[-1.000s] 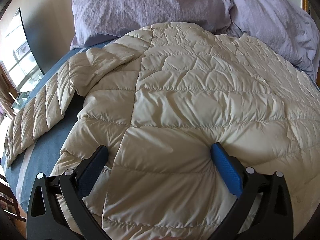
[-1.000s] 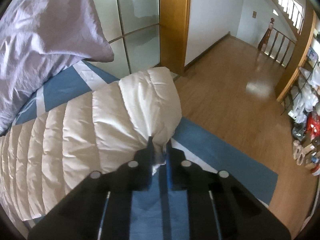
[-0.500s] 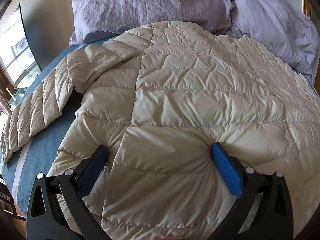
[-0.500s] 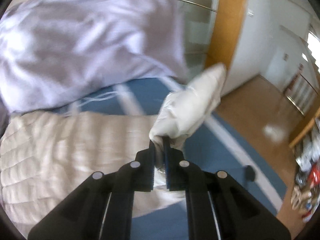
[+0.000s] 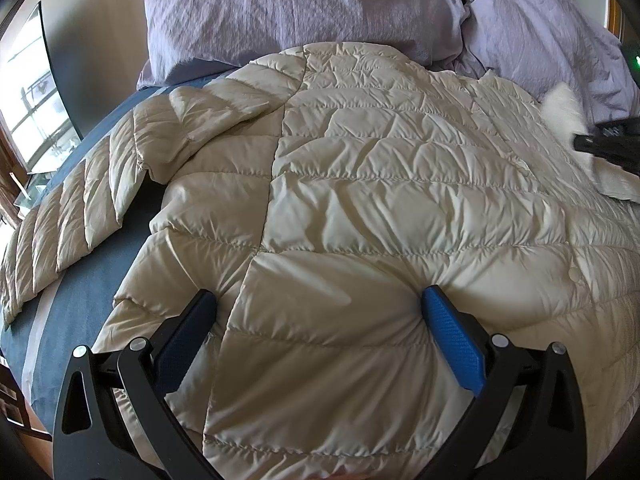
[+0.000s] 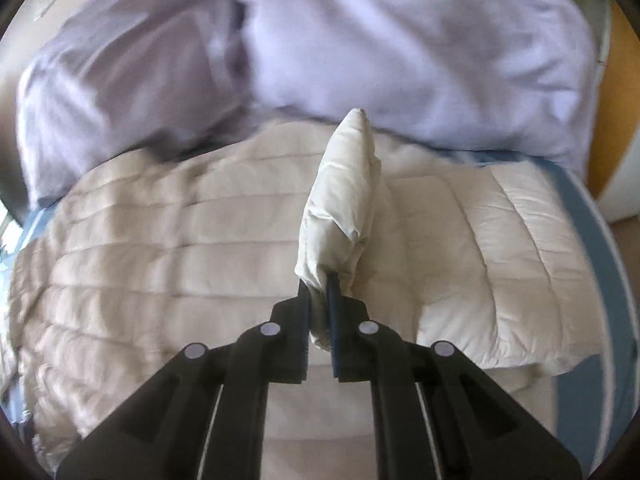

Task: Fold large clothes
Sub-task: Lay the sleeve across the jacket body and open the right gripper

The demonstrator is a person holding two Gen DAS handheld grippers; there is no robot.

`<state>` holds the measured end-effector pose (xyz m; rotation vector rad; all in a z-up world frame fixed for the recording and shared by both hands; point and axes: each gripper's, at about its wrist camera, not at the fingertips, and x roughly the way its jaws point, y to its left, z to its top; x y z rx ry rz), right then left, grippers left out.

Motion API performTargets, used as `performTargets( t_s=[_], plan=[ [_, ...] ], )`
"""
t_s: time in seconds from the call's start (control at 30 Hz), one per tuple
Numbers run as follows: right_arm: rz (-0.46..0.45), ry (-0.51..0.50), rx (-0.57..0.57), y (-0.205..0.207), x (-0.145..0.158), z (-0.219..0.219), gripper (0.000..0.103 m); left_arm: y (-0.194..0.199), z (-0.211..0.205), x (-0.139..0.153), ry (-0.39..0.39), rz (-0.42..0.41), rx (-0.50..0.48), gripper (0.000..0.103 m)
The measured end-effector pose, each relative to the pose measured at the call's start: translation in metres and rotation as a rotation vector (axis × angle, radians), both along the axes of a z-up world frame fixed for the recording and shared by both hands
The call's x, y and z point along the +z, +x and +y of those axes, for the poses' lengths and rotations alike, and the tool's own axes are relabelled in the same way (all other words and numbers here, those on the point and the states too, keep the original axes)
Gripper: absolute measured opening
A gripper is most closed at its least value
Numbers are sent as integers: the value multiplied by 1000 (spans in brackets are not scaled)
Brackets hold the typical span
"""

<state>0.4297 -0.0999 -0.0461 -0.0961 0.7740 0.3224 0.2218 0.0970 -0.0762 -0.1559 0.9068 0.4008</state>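
Note:
A cream quilted puffer jacket [image 5: 380,160] lies spread on the bed. My left gripper [image 5: 320,296] stands open wide and presses down on the jacket's lower body, with fabric bulging between its blue pads [image 5: 452,336]. The jacket's left sleeve [image 5: 72,216] lies stretched out on the sheet. My right gripper [image 6: 318,284] is shut on the cuff of the other sleeve [image 6: 344,200] and holds it up over the jacket body [image 6: 160,260]. The left wrist view shows that gripper [image 5: 580,142] at the right edge with the sleeve end [image 5: 564,108].
Two lilac pillows [image 5: 300,8] lie at the head of the bed, behind the jacket. A blue sheet [image 5: 60,320] with a pale stripe shows around it. A dark glossy panel [image 5: 32,100] stands at the far left. A wooden frame [image 6: 624,60] is on the right.
My right gripper swung the sleeve from the bed's edge by the wooden floor across and over the jacket body, rolling as it went. It now shows in the left wrist view. The left gripper stayed put.

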Motion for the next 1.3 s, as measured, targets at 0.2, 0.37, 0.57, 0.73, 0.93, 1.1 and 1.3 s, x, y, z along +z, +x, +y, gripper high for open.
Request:
performTargets(
  t_s=[0.2,0.37,0.57,0.73,0.93,1.1,1.3],
  plan=[
    [40,35,124,-26,-3,56,9,0,1,0,1,0,0,102],
    [61,56,200,-43,-3,84,10,0,1,1,0,0,0,102],
    [46,55,247,-55,4,86,29,0,2,1,0,0,0,102],
    [-43,112,127,-44,26,46,42,0,1,1,0,0,0,102],
    [-66,-54,-78,-9,-1,30,56,0,1,0,-2,-1,0,102],
    [-3,-32,-51,-7,-17,49,72,0,2,0,-3,-1,0,102],
    [13,-51,17,-19,-27,86,86,0,0,0,-4,-2,0,102]
  ],
)
